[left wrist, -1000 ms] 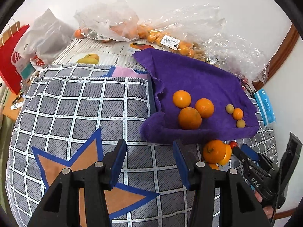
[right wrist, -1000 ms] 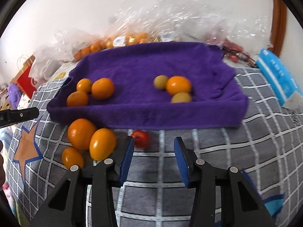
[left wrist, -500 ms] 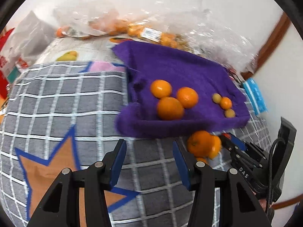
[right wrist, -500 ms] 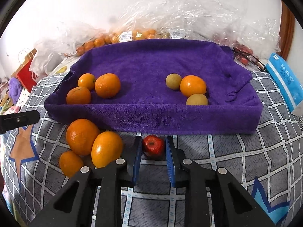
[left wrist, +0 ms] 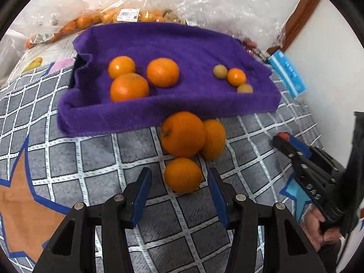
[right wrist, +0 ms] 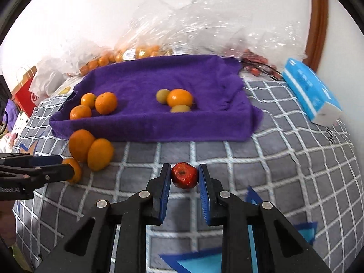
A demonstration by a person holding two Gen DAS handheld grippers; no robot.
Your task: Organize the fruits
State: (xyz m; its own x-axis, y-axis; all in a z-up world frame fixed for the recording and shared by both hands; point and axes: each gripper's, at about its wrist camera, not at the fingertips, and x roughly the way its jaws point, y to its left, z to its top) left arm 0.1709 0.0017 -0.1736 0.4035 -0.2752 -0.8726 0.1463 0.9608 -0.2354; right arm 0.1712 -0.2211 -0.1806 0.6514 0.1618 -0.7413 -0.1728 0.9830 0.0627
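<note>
A purple towel [left wrist: 182,41] lines a tray holding three oranges [left wrist: 162,72] on its left and three smaller fruits [left wrist: 236,77] on its right. Three loose oranges lie on the checked blanket before it: a big one [left wrist: 183,134], an oval one [left wrist: 215,138] and a small one [left wrist: 183,175]. My left gripper [left wrist: 178,177] is open, and the small orange sits between its fingers without touching the pads. My right gripper [right wrist: 184,170] is shut on a small red fruit [right wrist: 184,175]. That gripper also shows in the left wrist view [left wrist: 295,150], and the towel [right wrist: 182,75] in the right wrist view.
Clear plastic bags [left wrist: 127,16] with more fruit lie behind the towel against the white wall. A blue tissue pack [right wrist: 311,91] lies at the right by a wooden door frame [right wrist: 316,22]. A red paper bag [right wrist: 25,91] stands at the far left.
My left gripper moved right and down until its fingers straddle the small loose orange. My right gripper closed on the red fruit and drew it back from the towel's front.
</note>
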